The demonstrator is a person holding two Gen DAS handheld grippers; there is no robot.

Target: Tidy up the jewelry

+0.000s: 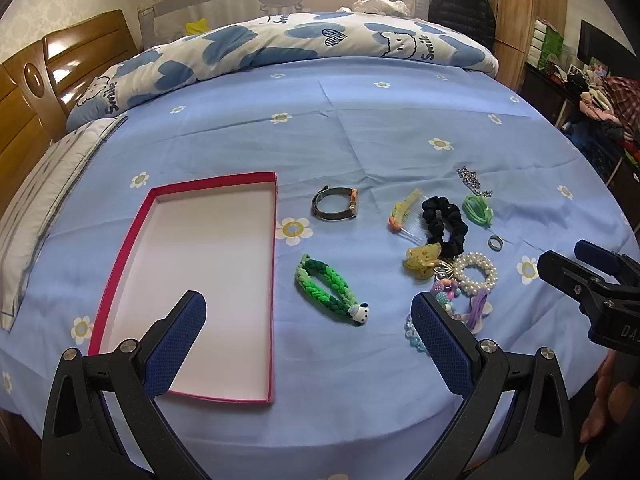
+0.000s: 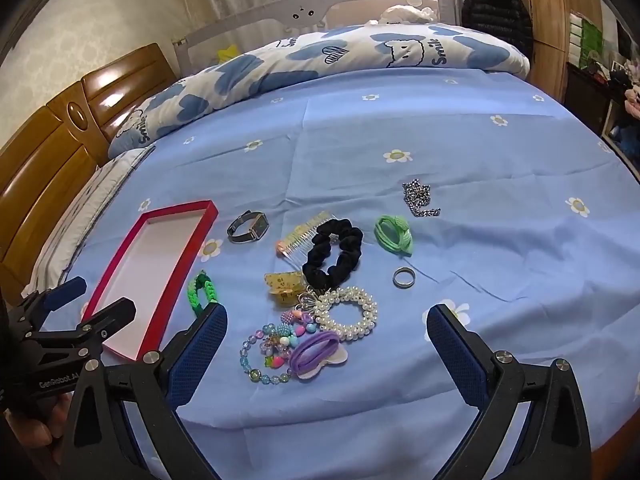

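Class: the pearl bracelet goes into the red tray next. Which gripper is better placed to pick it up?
Right. The right gripper hangs open just short of the pearl bracelet; the left gripper faces the red tray.

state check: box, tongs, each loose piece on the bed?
red box: open, nothing inside
left tongs: open, holding nothing
right tongs: open, holding nothing
watch: strap closed in a loop, lying on its side
green braided bracelet: flat on sheet, apart from the pile
black scrunchie: on sheet, touching yellow claw clip
pearl bracelet: in the pile
ring: flat, alone
chain: bunched up
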